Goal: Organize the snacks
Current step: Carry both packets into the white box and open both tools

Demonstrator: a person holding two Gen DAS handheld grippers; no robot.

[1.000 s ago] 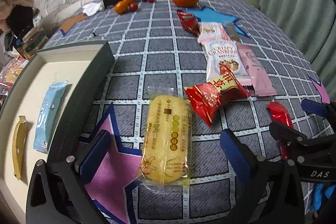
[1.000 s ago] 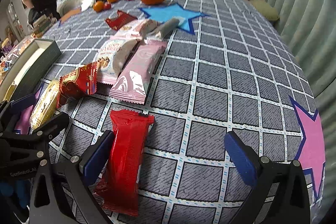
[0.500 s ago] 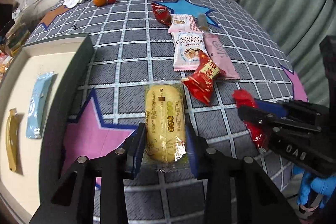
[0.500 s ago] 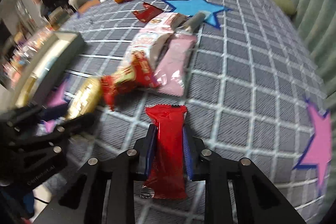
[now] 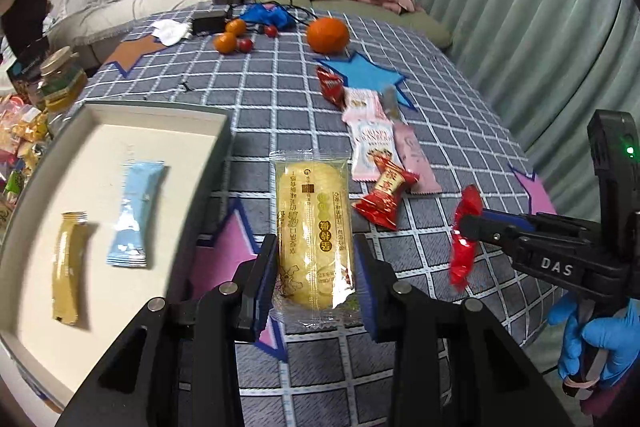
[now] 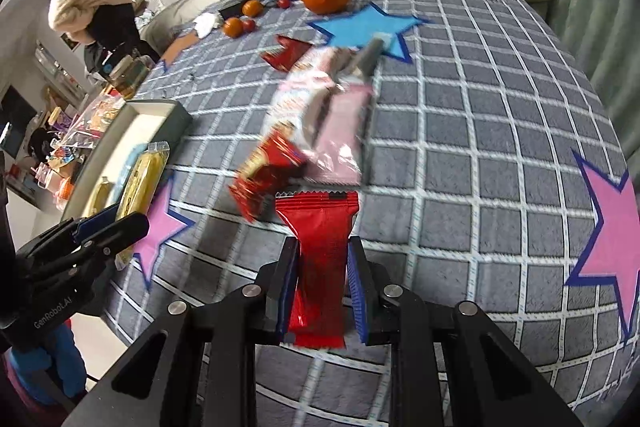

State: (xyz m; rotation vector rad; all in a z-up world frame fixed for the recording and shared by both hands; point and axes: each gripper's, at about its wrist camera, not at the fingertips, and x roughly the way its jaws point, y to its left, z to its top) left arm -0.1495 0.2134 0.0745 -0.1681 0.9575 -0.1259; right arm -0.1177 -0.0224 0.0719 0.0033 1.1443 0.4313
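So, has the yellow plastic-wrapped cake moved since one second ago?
Yes. The yellow plastic-wrapped cake, shut in the left claw, has come off the grey checked tablecloth and now hangs nearer the white tray.

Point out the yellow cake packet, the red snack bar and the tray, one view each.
yellow cake packet [image 5: 314, 227]: left wrist view, middle of the wrapper.
red snack bar [image 6: 320, 251]: right wrist view, middle of the wrapper between the fingers.
tray [image 5: 100, 143]: left wrist view, bare cream floor.

Yellow cake packet [image 5: 314, 235] lengthwise above cloth, red wrapper [image 6: 318, 259] lifted, slightly crumpled
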